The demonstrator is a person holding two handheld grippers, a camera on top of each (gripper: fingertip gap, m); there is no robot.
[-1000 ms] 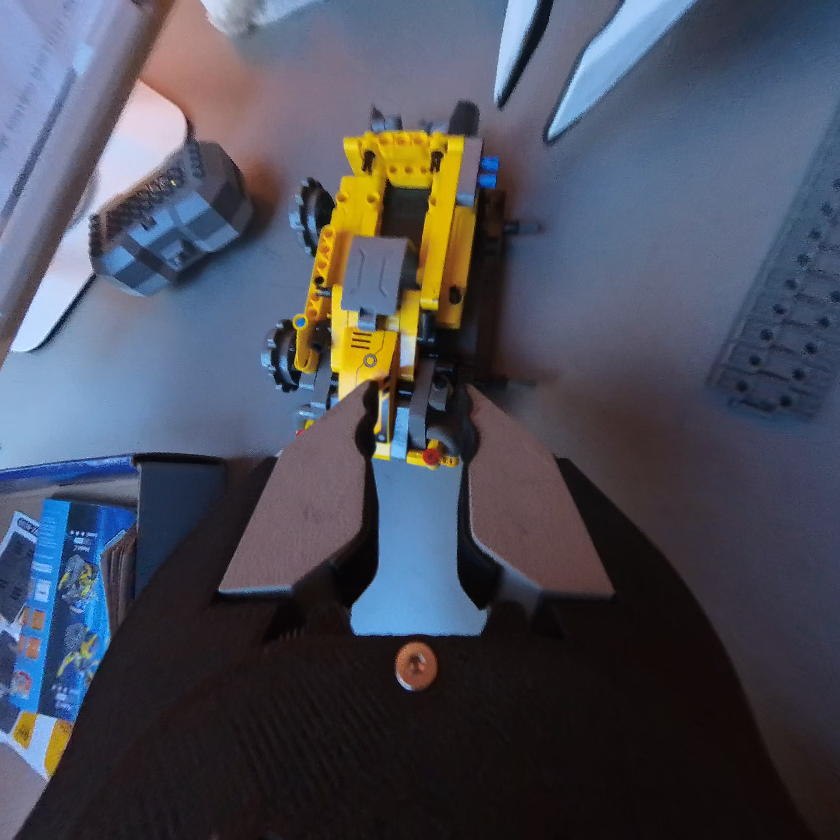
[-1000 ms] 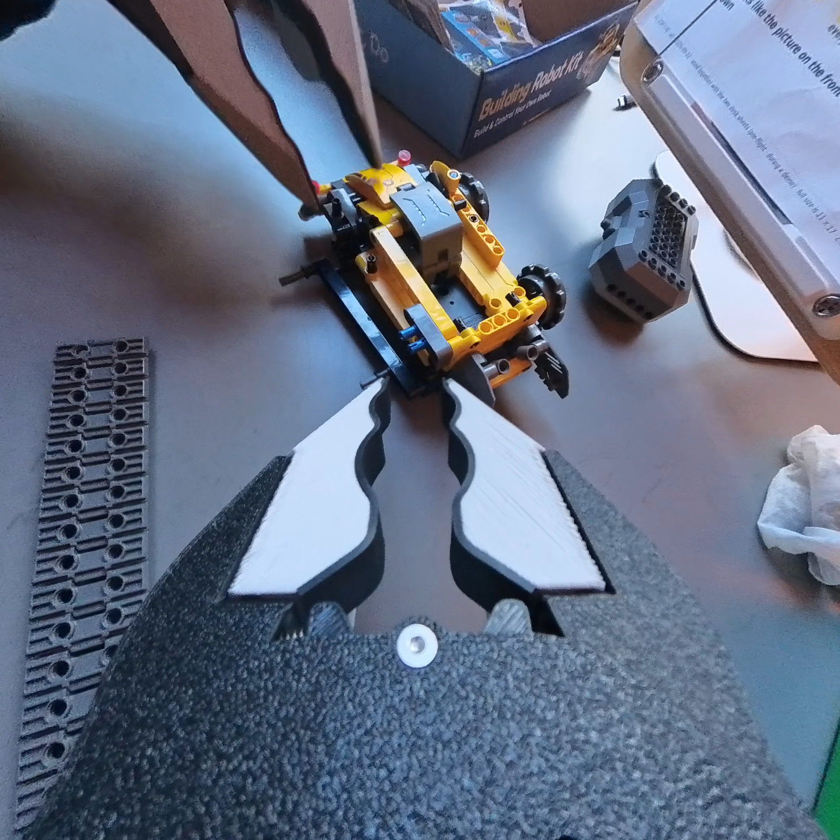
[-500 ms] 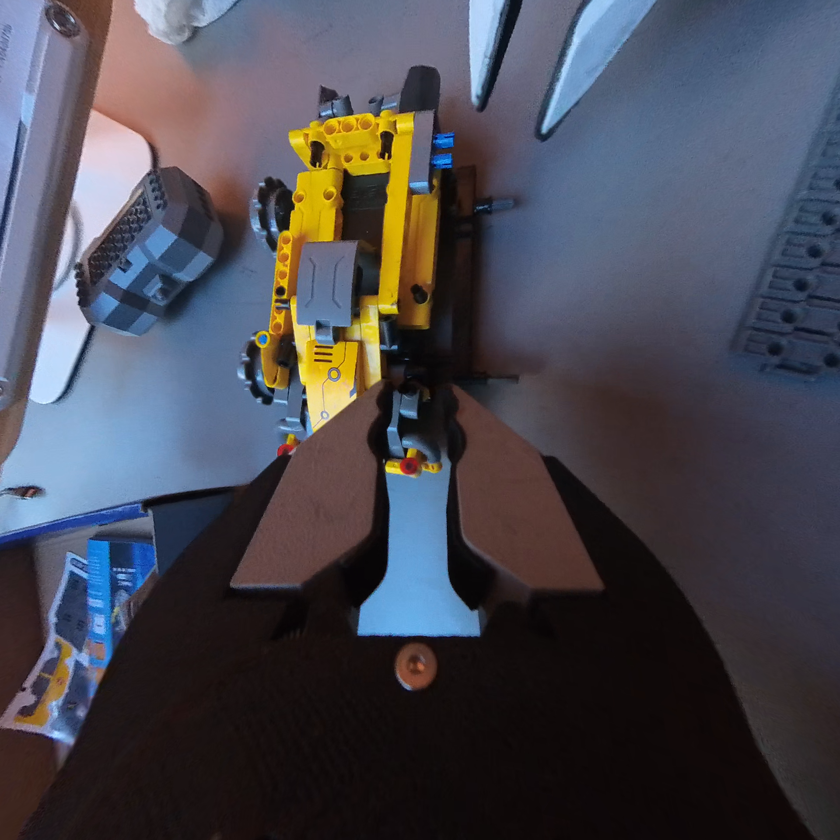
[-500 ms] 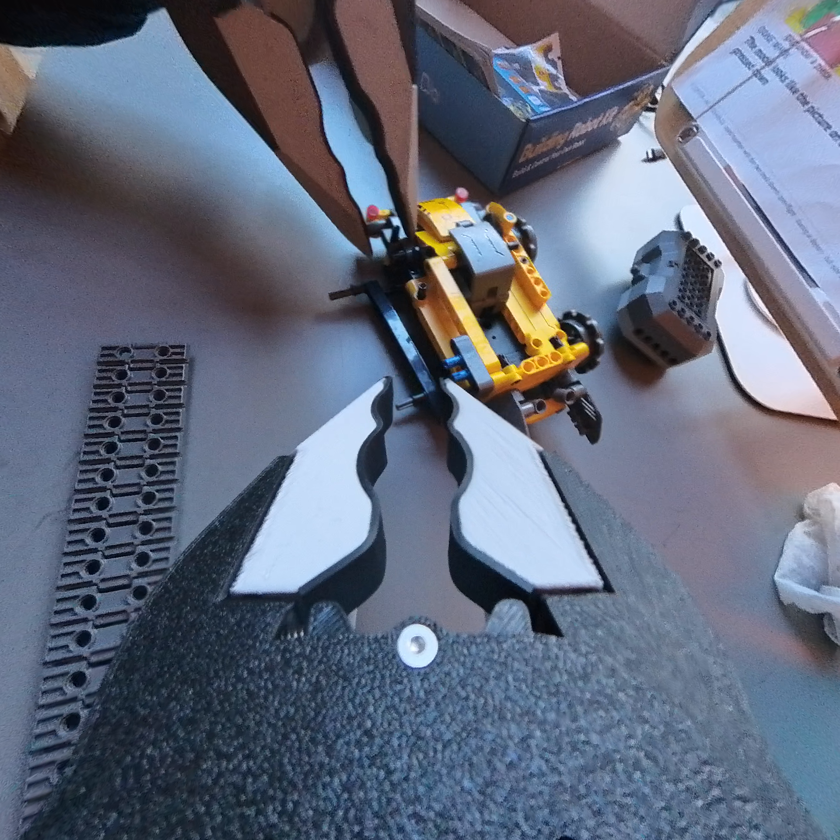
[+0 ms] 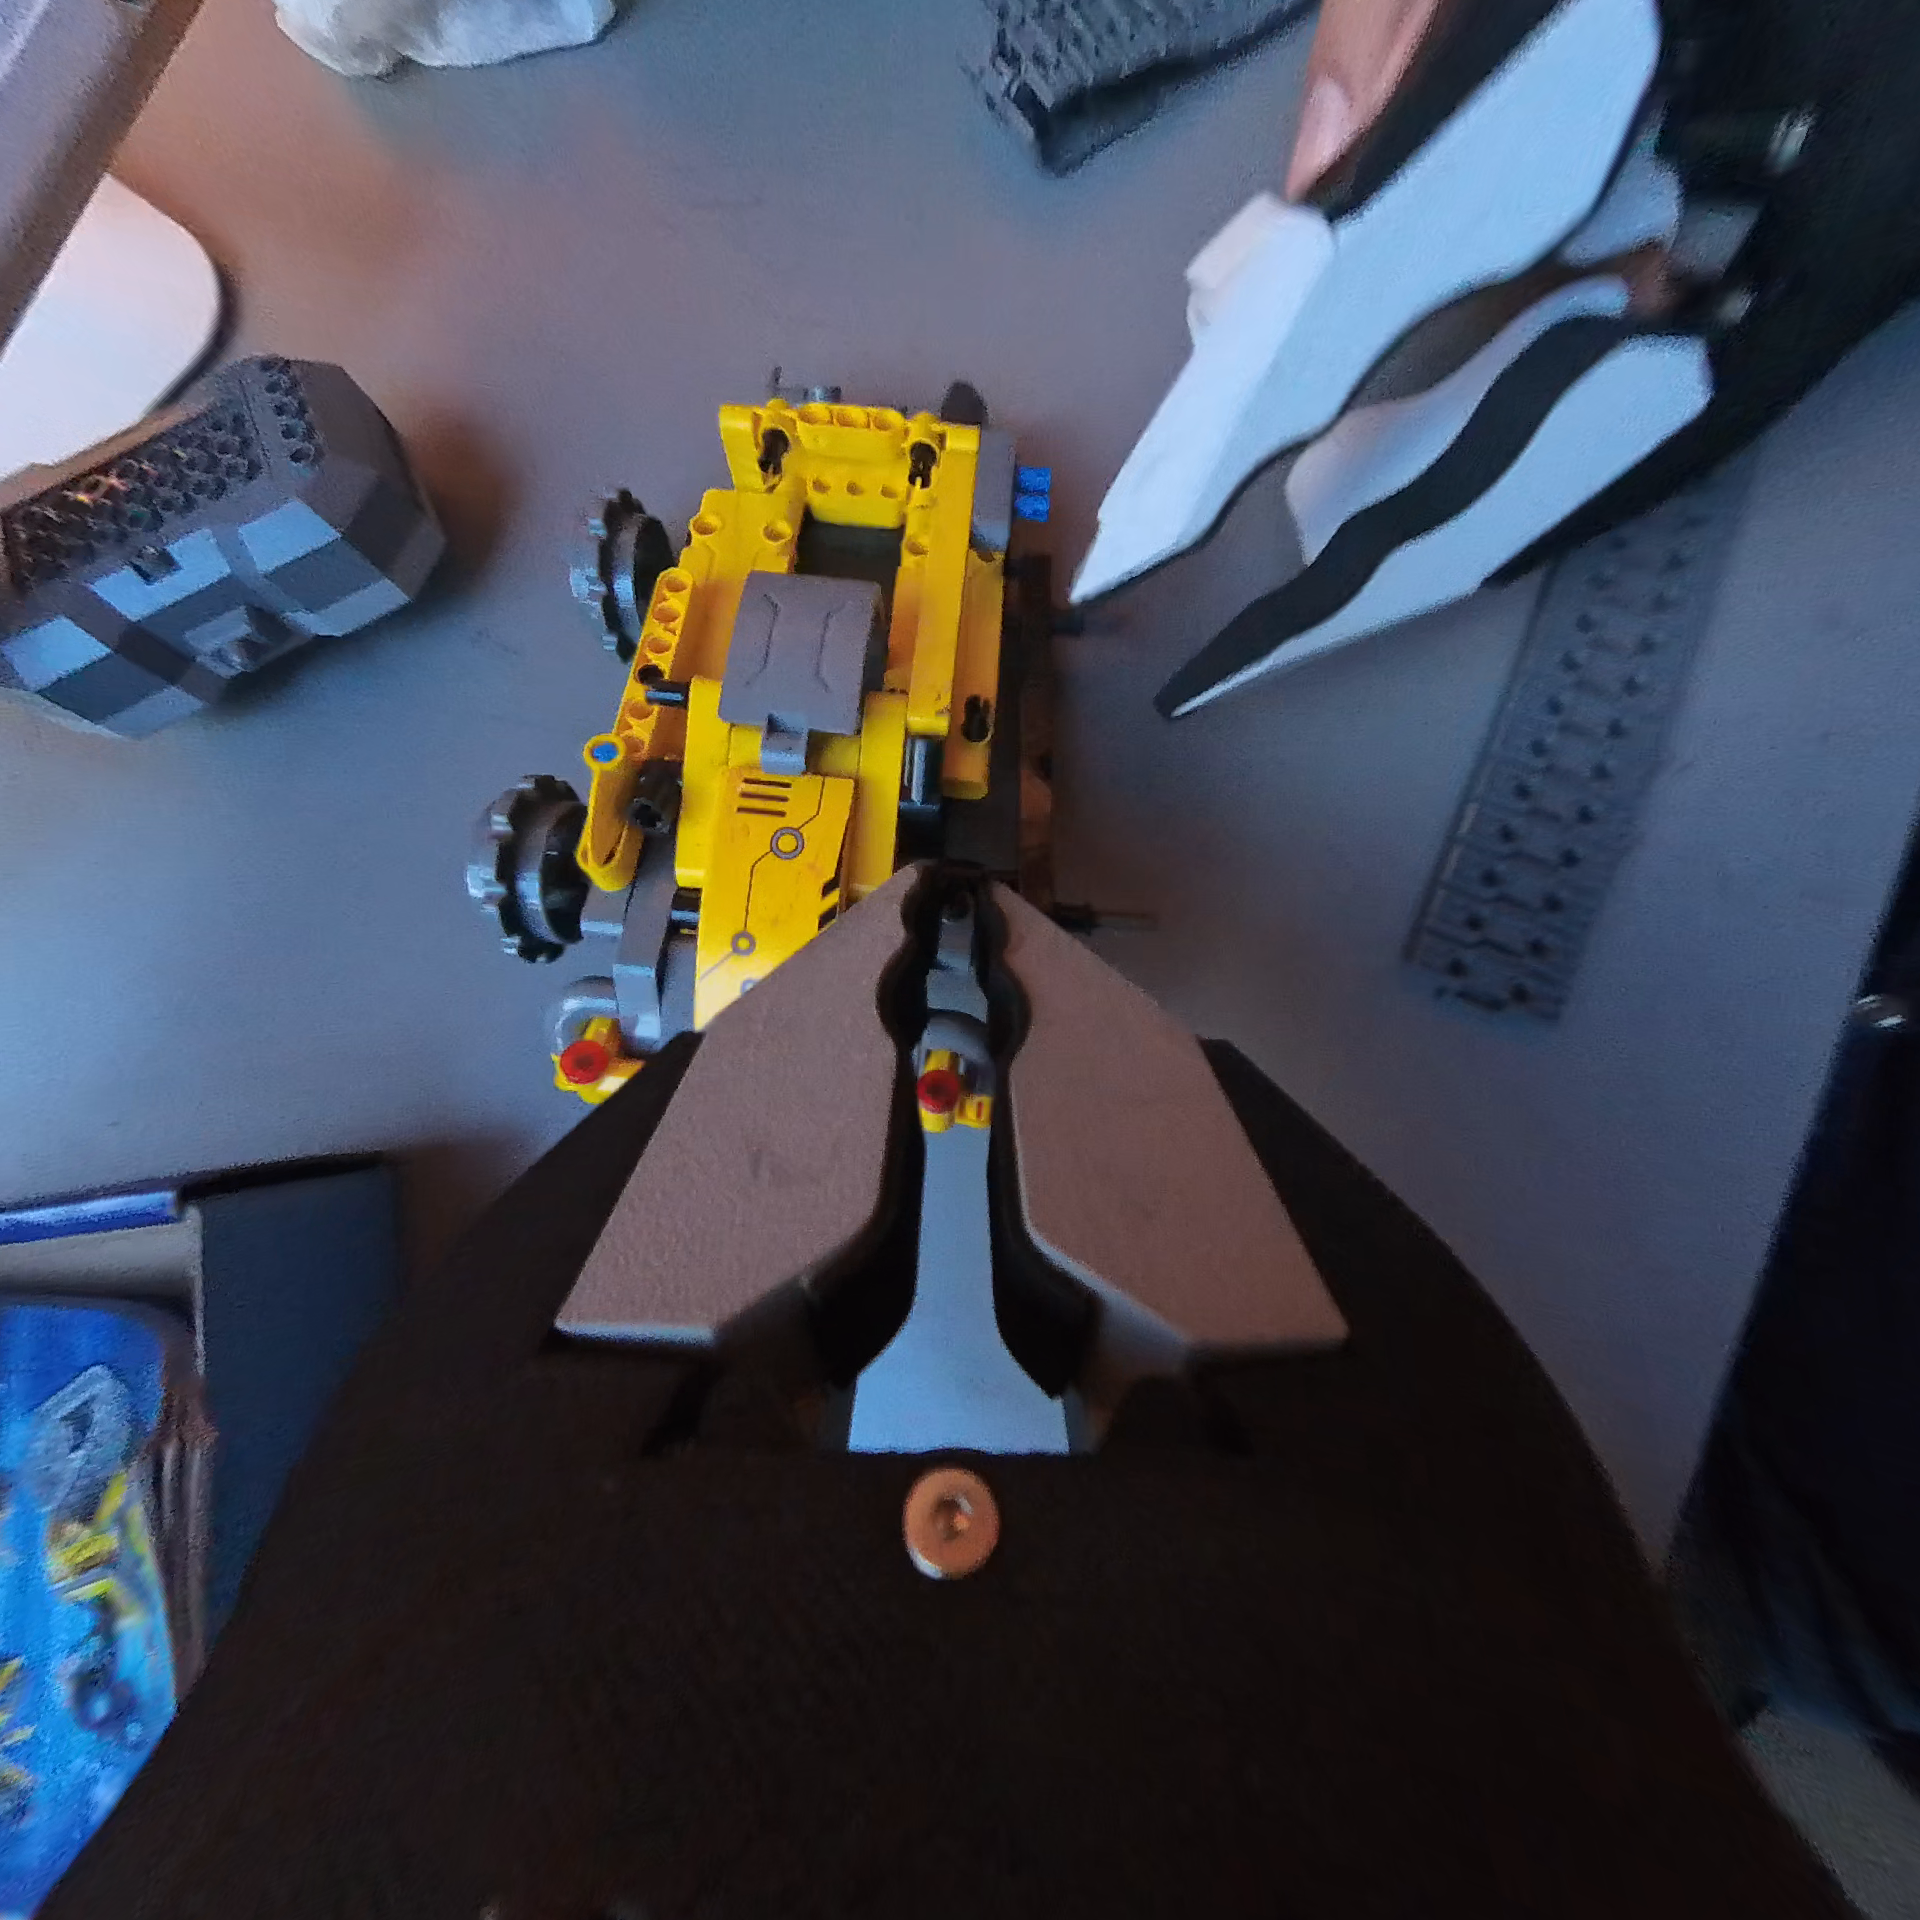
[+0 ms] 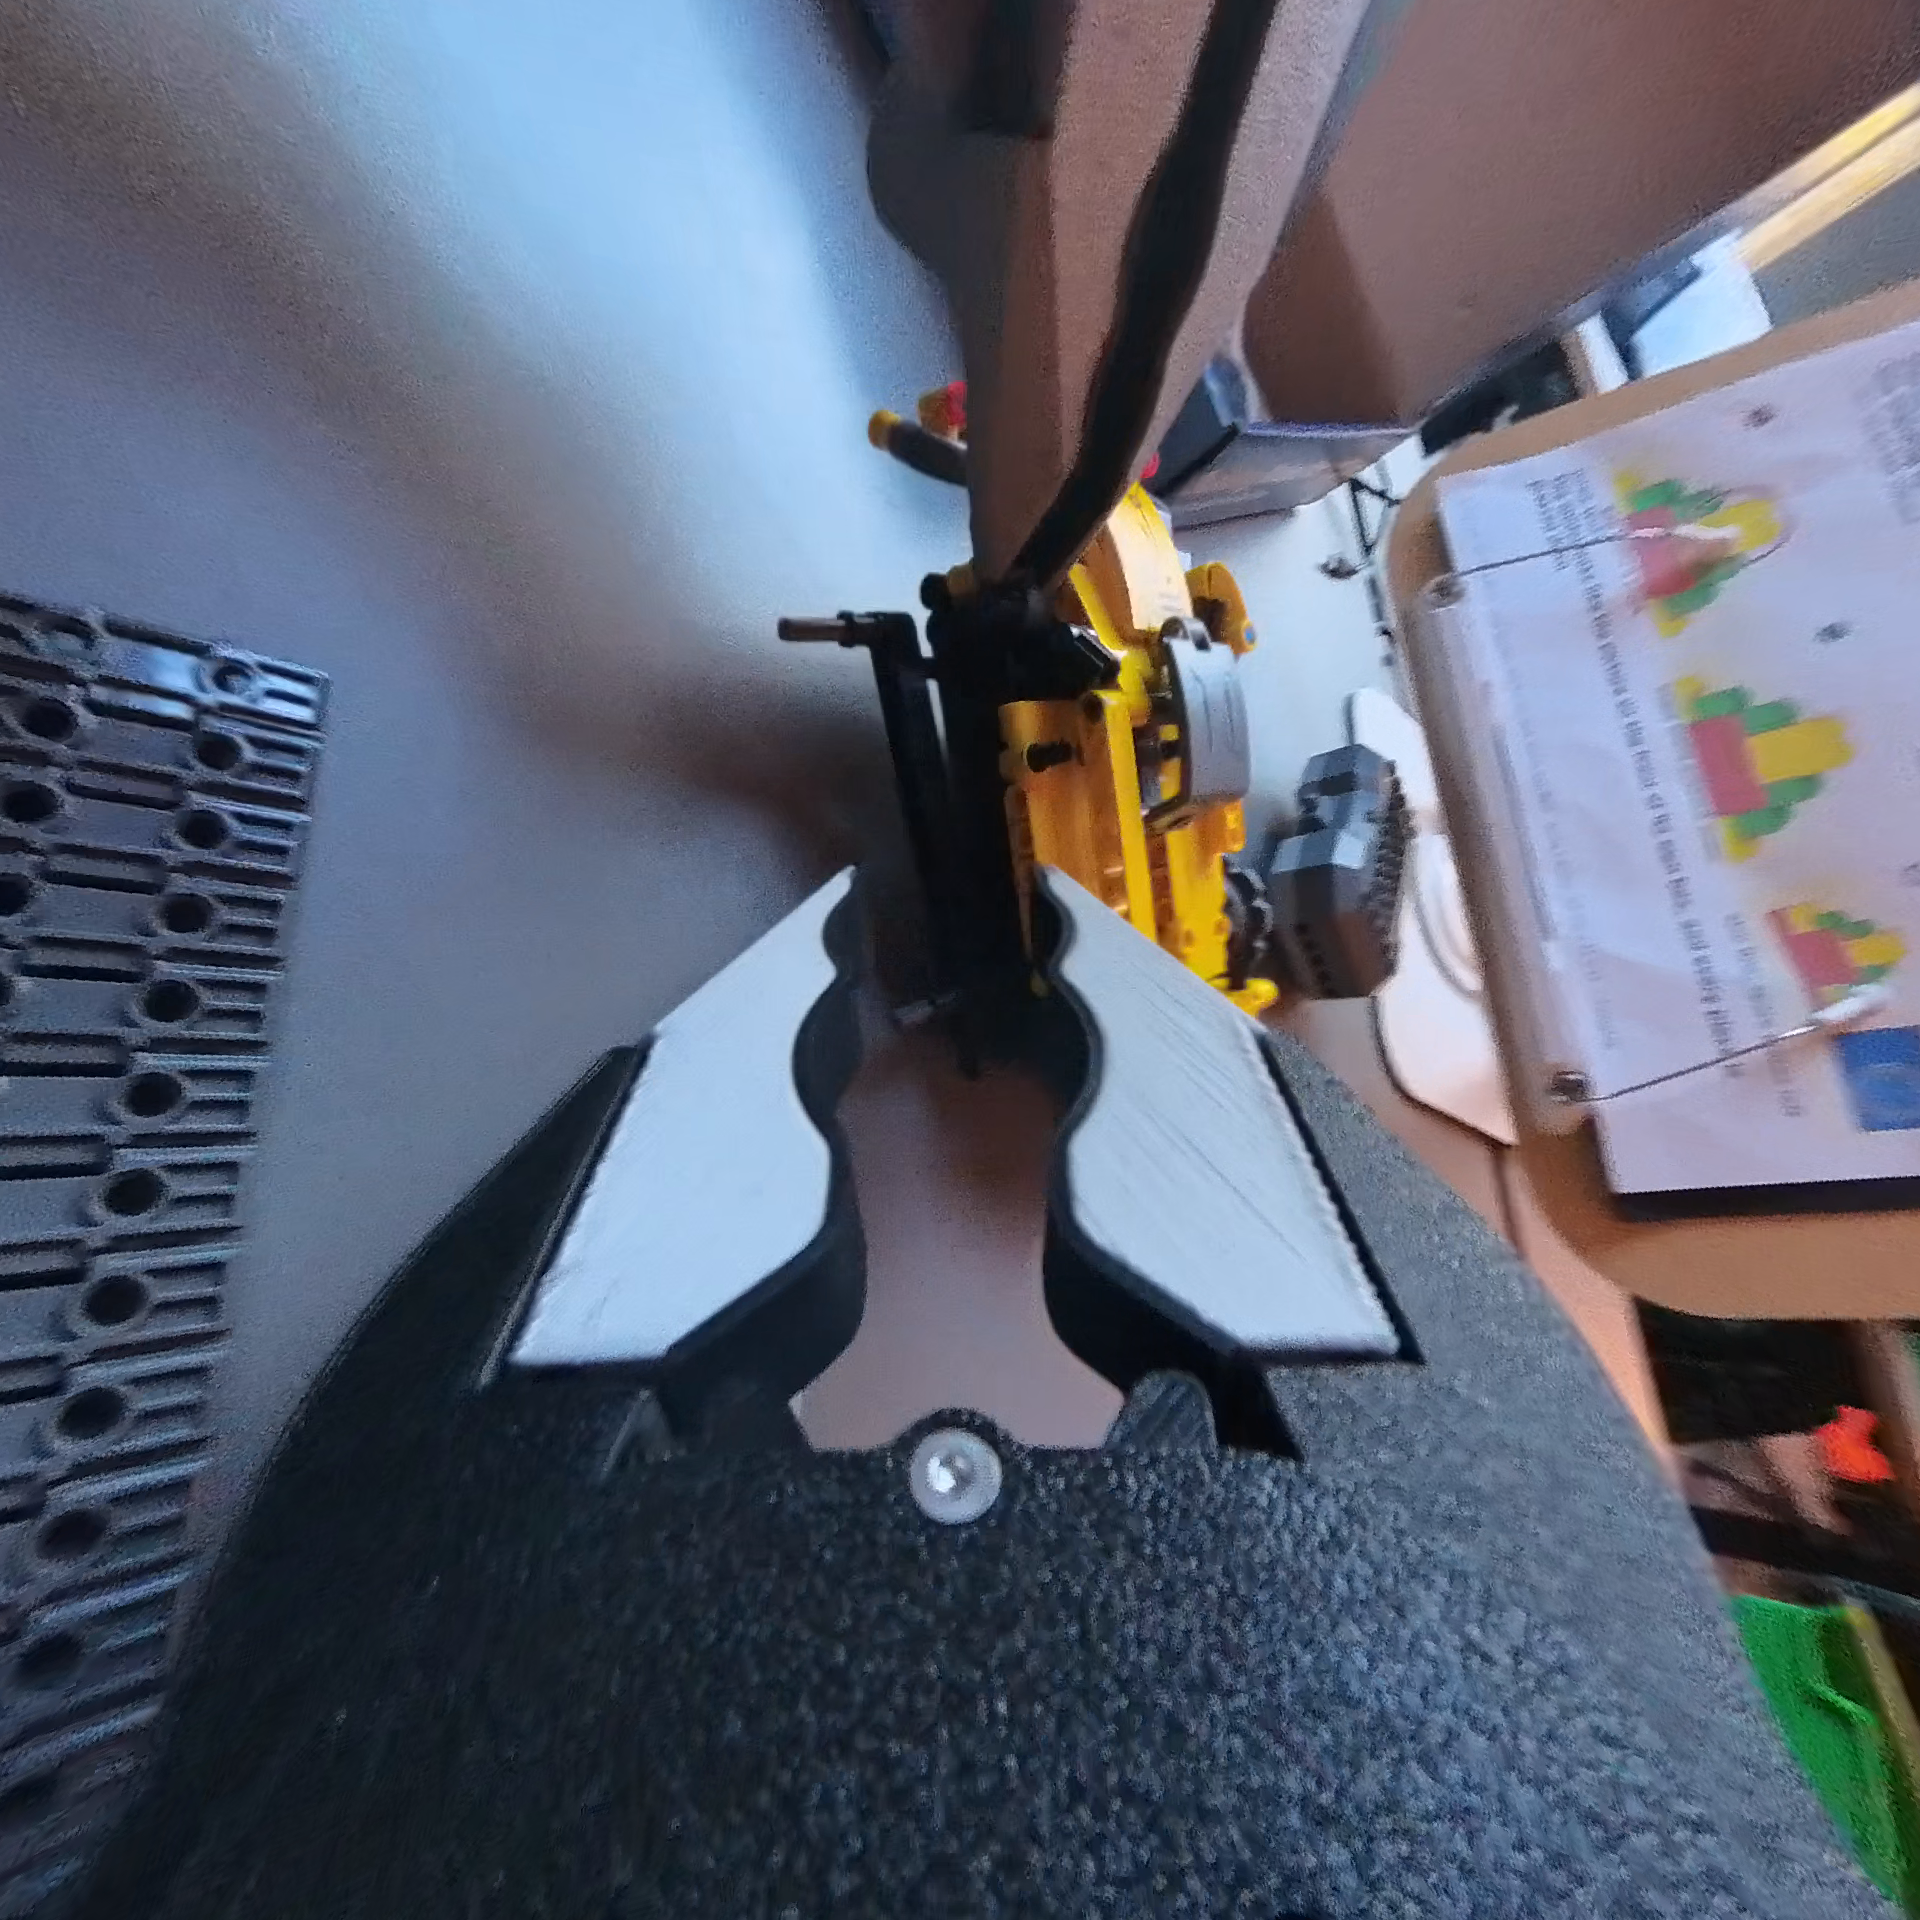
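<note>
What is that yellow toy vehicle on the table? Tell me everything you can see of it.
The toy vehicle is built from plastic bricks, mostly yellow, with a grey cab block on top, black toothed wheels on one side, a black beam along the other, blue pins and red studs. It sits on the grey table. The left gripper has its jaws shut on one end; the right gripper flanks the black beam.

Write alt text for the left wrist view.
The left tool is clamped on the rear of a yellow brick-built vehicle on a grey table. The right tool, open, hovers beside the vehicle's far end.
</note>
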